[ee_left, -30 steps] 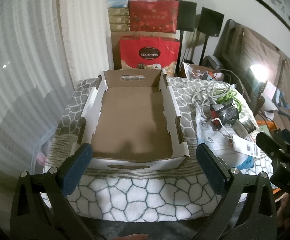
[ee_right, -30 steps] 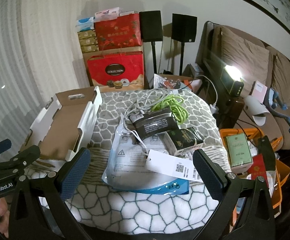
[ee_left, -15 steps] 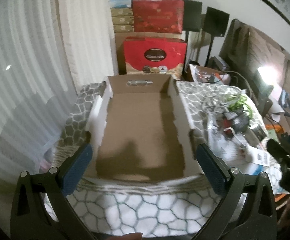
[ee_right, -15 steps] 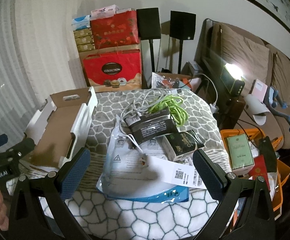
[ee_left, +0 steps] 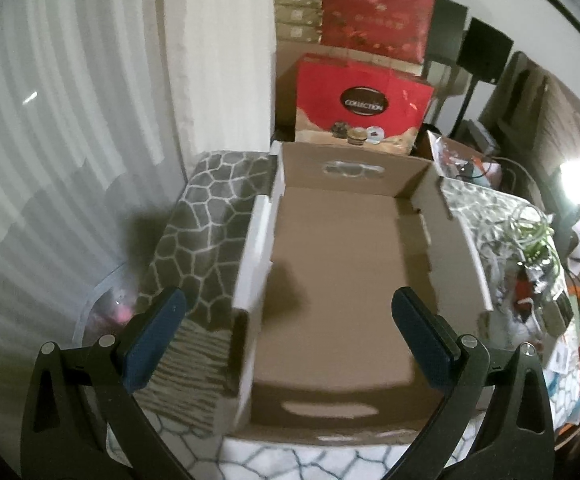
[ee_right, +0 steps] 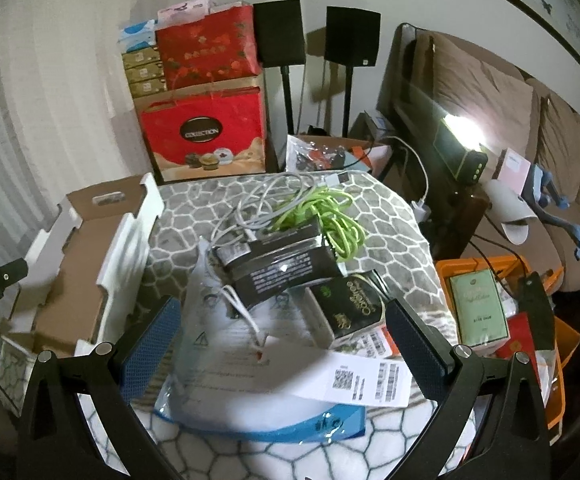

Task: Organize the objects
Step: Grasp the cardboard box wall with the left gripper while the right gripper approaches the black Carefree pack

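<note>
An empty cardboard tray box (ee_left: 342, 280) with white outer walls lies on a hexagon-patterned cloth; it also shows in the right wrist view (ee_right: 77, 264). My left gripper (ee_left: 290, 340) is open and empty, hovering over the box's near left wall. To the right lies a pile: a clear plastic bag (ee_right: 225, 360) with a white label (ee_right: 350, 376), a black pouch (ee_right: 285, 272), a dark box with gold print (ee_right: 350, 308), a grey cable (ee_right: 265, 200) and a green cable (ee_right: 322, 216). My right gripper (ee_right: 281, 348) is open and empty above the bag.
Red gift boxes (ee_right: 205, 140) and black speakers (ee_right: 352, 36) stand behind the table. An orange bin (ee_right: 502, 320) with a green box sits at the right, beside a brown sofa (ee_right: 530, 128). A curtain (ee_left: 69, 120) hangs at the left. A lamp (ee_right: 462, 128) glares.
My left gripper moved forward and leftward, so the box now fills its view. My right gripper moved forward, closer to the pile.
</note>
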The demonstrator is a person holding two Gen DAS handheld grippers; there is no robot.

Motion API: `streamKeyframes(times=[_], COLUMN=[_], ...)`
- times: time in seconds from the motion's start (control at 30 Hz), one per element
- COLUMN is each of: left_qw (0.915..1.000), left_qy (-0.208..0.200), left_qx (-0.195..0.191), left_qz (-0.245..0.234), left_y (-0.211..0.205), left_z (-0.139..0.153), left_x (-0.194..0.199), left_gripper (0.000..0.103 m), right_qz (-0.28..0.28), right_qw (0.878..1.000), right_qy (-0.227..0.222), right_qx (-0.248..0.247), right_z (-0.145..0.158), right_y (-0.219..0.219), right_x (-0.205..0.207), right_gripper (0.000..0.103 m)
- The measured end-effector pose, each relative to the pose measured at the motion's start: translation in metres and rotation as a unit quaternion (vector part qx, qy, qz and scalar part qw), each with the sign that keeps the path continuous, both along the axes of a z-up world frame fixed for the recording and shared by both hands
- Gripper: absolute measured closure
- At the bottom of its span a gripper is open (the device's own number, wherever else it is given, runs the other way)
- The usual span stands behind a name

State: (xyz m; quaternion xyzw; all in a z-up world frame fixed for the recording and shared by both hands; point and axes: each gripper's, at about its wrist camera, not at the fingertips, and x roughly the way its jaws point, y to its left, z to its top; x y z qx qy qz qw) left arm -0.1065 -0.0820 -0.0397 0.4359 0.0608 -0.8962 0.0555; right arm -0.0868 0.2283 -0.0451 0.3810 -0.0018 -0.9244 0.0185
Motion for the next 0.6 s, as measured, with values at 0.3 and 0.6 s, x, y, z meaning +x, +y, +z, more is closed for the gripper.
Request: streamKeyframes(times=[0.3,0.6], left_qw=[0.9994,0.9969], left_qy=[-0.033,-0.073], left_qx=[0.01,0.016], left_qz=[-0.005,-0.028], left_y=[-0.023,-0.025], left_z=[-0.02,-0.04], left_x=[-0.023,-0.037], left_gripper=[0.001,0.031], right_qz=[-0.008,-0.009], right_qw=[1.0,0.998], right_qy=[-0.018,-0.063], right_qx=[0.002,-0.024], right_z=[-0.003,-0.012], right_y=[0.017,0.041], right_x=[-0.033,-0.077], right_gripper=[0.0,0.0])
